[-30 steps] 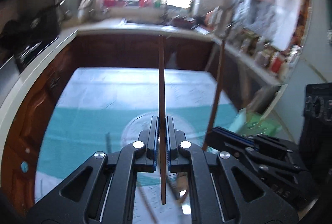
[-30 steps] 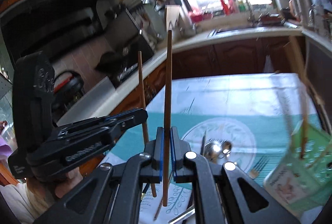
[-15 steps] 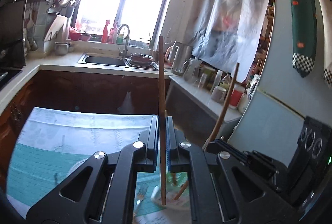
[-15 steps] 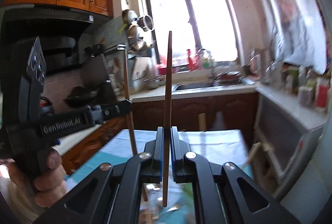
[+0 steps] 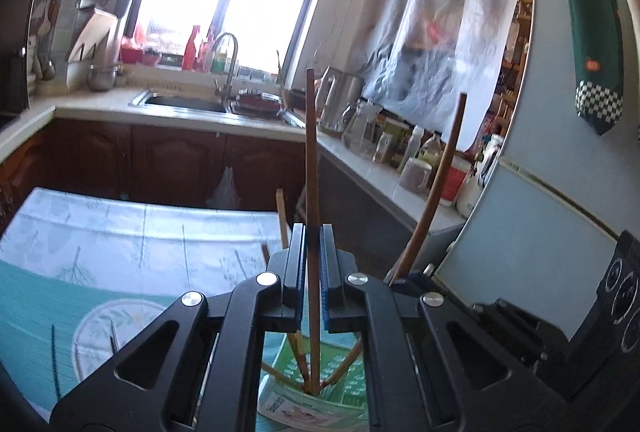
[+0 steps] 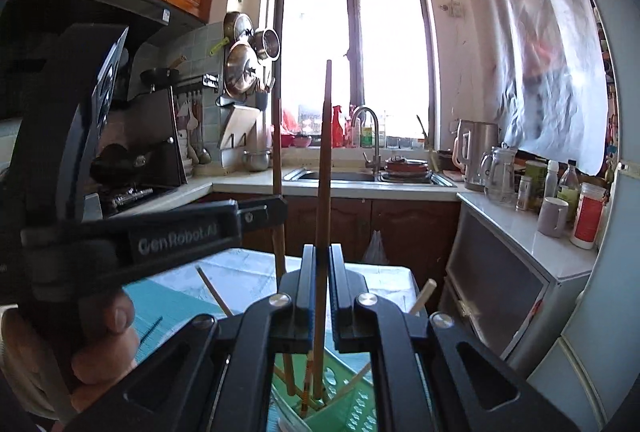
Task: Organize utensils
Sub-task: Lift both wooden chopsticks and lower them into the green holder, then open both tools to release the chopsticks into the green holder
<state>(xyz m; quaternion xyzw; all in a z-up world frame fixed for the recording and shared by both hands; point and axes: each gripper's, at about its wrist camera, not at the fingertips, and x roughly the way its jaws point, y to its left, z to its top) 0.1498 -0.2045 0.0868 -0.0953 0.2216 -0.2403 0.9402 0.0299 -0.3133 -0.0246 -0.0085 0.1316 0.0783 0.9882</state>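
Each claw, left [image 5: 311, 264] and right [image 6: 322, 284], grips one chopstick [image 5: 311, 192] upright, its lower tip already inside the green basket [image 5: 344, 384] with other chopsticks. Releasing remains; some utensils seem left on the worktop [image 5: 120, 232].

text: "GenRobot.AI" | on: left tool [image 6: 276, 210] side, right wrist view

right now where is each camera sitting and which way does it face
Left wrist: on the left gripper, facing across the table toward the sink; its chopstick is clamped upright, the right gripper at its right.
Right wrist: on the right gripper, facing the window; the left gripper and a hand show.
Shared: green basket, both chopsticks.
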